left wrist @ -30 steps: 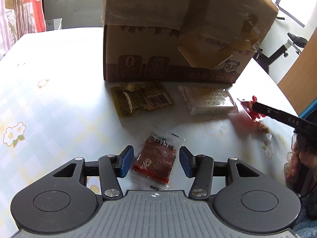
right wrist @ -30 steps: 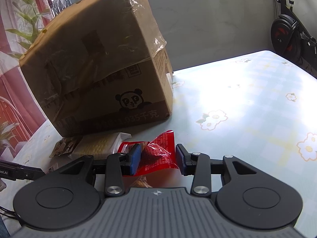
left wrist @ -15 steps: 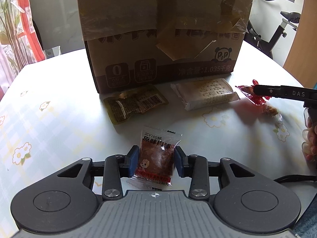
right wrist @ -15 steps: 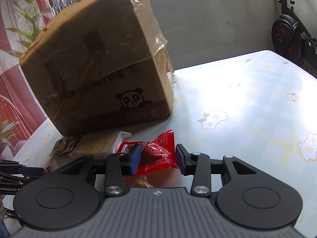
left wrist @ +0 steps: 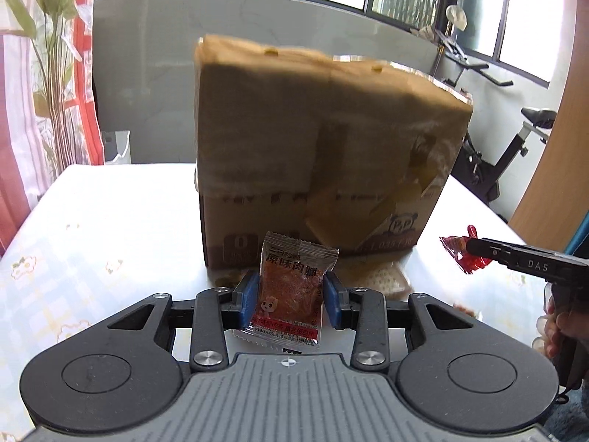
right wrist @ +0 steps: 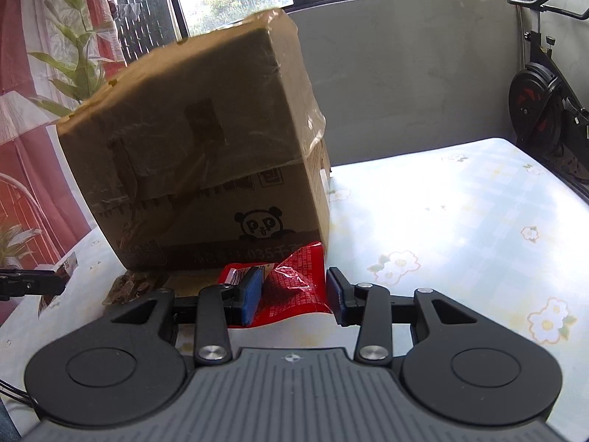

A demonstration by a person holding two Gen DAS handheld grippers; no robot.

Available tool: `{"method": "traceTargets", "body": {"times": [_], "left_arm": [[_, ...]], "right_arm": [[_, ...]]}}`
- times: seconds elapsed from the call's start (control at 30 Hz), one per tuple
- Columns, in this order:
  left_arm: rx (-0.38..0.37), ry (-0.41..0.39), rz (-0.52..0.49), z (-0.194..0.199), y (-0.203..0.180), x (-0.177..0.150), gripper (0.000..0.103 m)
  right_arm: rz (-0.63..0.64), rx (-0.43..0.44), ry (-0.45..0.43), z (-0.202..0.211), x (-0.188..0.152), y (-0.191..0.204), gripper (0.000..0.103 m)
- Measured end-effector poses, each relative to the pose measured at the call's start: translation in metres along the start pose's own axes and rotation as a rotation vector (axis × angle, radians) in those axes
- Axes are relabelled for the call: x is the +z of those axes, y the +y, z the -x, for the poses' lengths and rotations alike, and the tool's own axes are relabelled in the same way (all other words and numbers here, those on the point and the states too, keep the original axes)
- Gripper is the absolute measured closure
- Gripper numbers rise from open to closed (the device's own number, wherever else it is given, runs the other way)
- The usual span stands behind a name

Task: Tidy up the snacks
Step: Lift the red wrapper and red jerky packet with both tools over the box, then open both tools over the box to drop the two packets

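My left gripper is shut on a clear meat-jerky packet with a red band, held up off the table in front of the big cardboard box. In the right wrist view my right gripper is shut on a crinkled red snack packet, also lifted near the box. The left view shows that red packet at the tip of the right gripper's fingers, at the right. A pale snack pack and a brown packet lie on the table by the box's foot.
The table wears a pale cloth printed with flowers. An exercise bike stands beyond its far right edge. Red curtains and a plant fill the left. A person's hand grips the right tool's handle.
My left gripper closed on the jerky packet and lifted it off the table, tilting up toward the box. My right gripper rose a little with the red packet.
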State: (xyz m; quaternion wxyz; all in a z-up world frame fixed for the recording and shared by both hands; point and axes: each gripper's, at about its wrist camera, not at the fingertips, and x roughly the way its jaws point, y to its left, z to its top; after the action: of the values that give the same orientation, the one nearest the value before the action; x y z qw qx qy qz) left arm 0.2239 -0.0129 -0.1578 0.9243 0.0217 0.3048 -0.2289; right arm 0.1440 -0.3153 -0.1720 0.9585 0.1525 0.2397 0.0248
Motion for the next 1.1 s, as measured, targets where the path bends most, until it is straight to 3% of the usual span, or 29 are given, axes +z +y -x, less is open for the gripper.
{"method": "traceTargets", "body": {"times": [0.27, 0.4, 0.6, 0.77, 0.8, 0.87, 0.93, 1.1], "left_arm": [[-0.034, -0.231, -0.048, 0.025, -0.011, 0.090, 0.063], [-0.036, -0.268, -0.086, 0.005, -0.027, 0.132, 0.063], [0.053, -0.222, -0.061, -0.052, -0.033, 0.174, 0.063], [0.108, -0.134, -0.055, -0.084, -0.029, 0.184, 0.056], [0.121, -0.128, -0.063, -0.084, -0.024, 0.182, 0.048], [0.129, -0.131, -0.060, -0.083, -0.024, 0.181, 0.043], [0.086, -0.132, -0.031, -0.077, -0.017, 0.178, 0.042], [0.072, -0.170, 0.012, -0.052, 0.000, 0.169, 0.042]], "right_arm": [[0.066, 0.058, -0.247, 0.038, 0.086, 0.016, 0.062], [0.148, 0.076, -0.314, 0.031, 0.135, 0.035, 0.062], [0.261, -0.004, -0.248, -0.030, 0.175, 0.060, 0.062], [0.262, -0.074, -0.152, -0.071, 0.177, 0.067, 0.059], [0.255, -0.073, -0.133, -0.076, 0.176, 0.068, 0.057], [0.234, -0.068, -0.120, -0.079, 0.175, 0.067, 0.055], [0.223, -0.039, -0.119, -0.075, 0.173, 0.065, 0.045], [0.200, 0.033, -0.145, -0.050, 0.168, 0.053, 0.045]]}}
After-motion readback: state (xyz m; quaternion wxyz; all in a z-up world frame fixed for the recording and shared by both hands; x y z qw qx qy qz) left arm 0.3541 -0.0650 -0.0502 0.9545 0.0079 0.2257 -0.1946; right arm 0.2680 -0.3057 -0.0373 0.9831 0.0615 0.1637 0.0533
